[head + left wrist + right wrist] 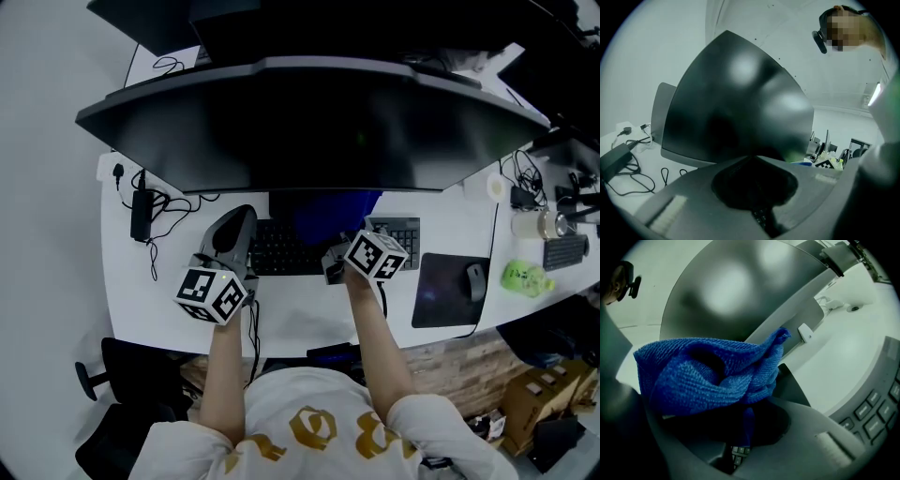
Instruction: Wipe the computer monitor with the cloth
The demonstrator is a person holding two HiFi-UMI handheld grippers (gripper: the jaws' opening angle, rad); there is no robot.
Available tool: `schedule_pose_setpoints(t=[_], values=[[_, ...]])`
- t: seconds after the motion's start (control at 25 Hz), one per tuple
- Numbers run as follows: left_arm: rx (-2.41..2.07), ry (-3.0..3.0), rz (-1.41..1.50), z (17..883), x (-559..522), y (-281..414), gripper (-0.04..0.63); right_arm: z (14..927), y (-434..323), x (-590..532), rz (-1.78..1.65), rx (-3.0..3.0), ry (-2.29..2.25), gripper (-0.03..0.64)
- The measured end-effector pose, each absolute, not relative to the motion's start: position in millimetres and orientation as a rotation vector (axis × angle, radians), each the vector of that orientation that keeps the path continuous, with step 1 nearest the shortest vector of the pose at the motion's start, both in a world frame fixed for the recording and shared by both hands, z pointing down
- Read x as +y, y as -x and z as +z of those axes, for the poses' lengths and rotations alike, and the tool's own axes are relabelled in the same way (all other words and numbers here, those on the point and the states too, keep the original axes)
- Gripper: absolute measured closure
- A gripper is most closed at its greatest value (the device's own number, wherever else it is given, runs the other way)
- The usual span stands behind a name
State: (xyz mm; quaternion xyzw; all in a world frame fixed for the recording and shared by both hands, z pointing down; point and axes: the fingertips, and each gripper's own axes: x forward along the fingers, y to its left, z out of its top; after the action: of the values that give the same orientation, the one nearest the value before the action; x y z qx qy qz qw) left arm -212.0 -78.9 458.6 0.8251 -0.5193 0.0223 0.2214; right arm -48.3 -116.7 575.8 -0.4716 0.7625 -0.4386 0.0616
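A wide curved monitor [309, 131] with a dark screen stands at the back of the white desk [300, 314]. My right gripper [339, 246] is shut on a bunched blue cloth [333, 214], held just below the monitor's lower edge, above the keyboard [281, 248]. In the right gripper view the cloth [708, 376] bulges out of the jaws in front of the dark screen [736, 291]. My left gripper [242, 217] hangs to the left over the keyboard's end, shut with nothing in it. The left gripper view has the jaws closed together [752, 159] and aimed up at the screen [736, 108].
A mouse [475, 279] lies on a dark pad [445, 300] at the right. A power adapter [141, 214] and loose cables lie at the left of the desk. A green object [525, 275] and other clutter sit at the far right. A chair base [112, 375] stands below the desk.
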Motion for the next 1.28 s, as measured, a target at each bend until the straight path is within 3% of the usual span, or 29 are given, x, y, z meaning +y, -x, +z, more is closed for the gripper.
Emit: schedule_pose_setpoints(t=[0.56,1.28], values=[[-1.377,-2.316,0.019,441,-72,207,0.595,548,87,-67,-1.415,2.337,1.262,0.551],[-1.22,-2.433,-0.147,365,-45,183,0.595,456,69,-33,-1.155,2.341,1.363,0.558]])
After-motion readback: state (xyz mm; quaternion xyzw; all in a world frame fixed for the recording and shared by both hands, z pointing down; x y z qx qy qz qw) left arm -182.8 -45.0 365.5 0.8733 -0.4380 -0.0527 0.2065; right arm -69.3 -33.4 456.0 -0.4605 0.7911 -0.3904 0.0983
